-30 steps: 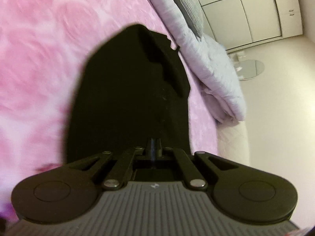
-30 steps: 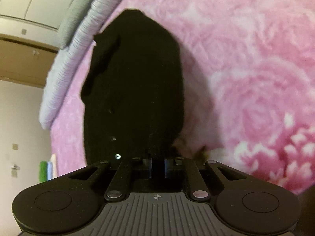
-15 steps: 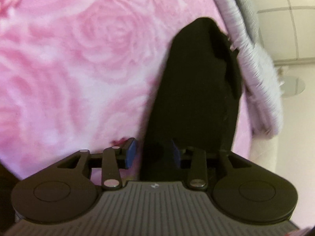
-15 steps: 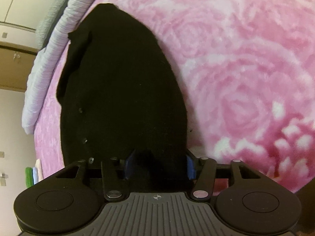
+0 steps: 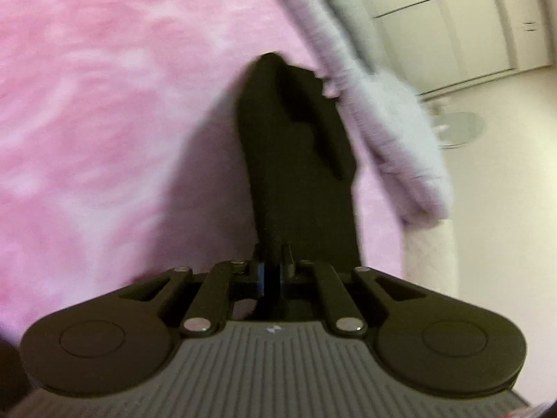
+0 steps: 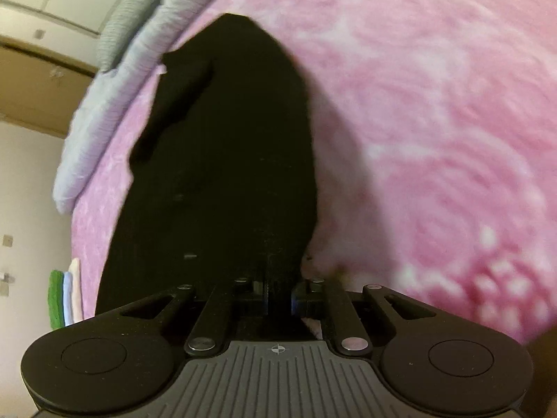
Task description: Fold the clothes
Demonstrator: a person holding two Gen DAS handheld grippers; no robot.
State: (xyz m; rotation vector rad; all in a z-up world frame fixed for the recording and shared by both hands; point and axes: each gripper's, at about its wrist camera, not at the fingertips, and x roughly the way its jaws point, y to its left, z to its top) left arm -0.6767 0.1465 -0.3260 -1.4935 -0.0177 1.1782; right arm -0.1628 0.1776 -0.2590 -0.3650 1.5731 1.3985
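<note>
With both the left gripper (image 5: 275, 261) and right gripper (image 6: 278, 287) pinching the black garment (image 6: 226, 174), a lift-and-fold over the pink blanket (image 6: 435, 104) looks next.

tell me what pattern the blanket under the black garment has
Pink blanket with a rose pattern, clearest in the right wrist view.

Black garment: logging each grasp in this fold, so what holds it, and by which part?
Both claws grip the black garment: the left claw and the right claw each pinch its near edge, the right one closing.

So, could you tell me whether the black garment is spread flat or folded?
Folded, at least partly: the black garment lies as a narrow strip on the pink blanket, with one flap doubled over.
</note>
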